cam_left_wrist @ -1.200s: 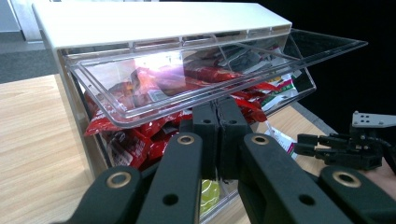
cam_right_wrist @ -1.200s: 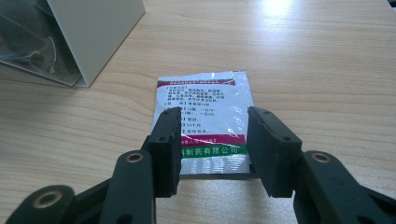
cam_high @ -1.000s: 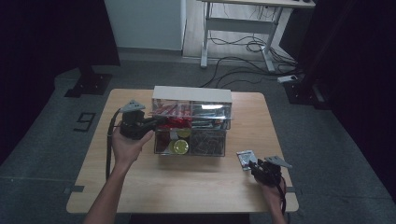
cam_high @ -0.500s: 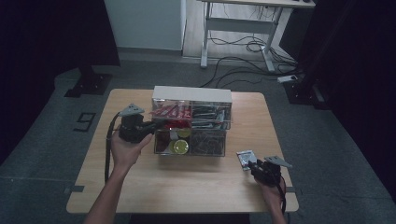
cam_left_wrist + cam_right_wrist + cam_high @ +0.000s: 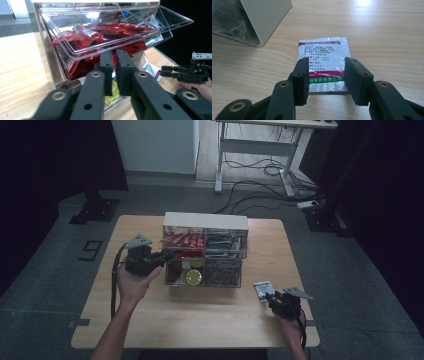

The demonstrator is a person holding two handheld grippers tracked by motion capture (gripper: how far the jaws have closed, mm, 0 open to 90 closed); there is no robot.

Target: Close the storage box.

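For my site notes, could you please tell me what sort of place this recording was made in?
Probably a lab or recording studio, not a home: a lone wooden table on grey floor, dark curtains at the sides, a metal-framed desk behind with loose cables on the floor.

In the right gripper view the jaws cover the near corners of the sachet, and its small print is too fine to read. The organizer is cut off by that picture's top left corner. In the high view the contents of the right bins are too small and dim to identify. In the left gripper view the jaws hide most of the yellow lid.
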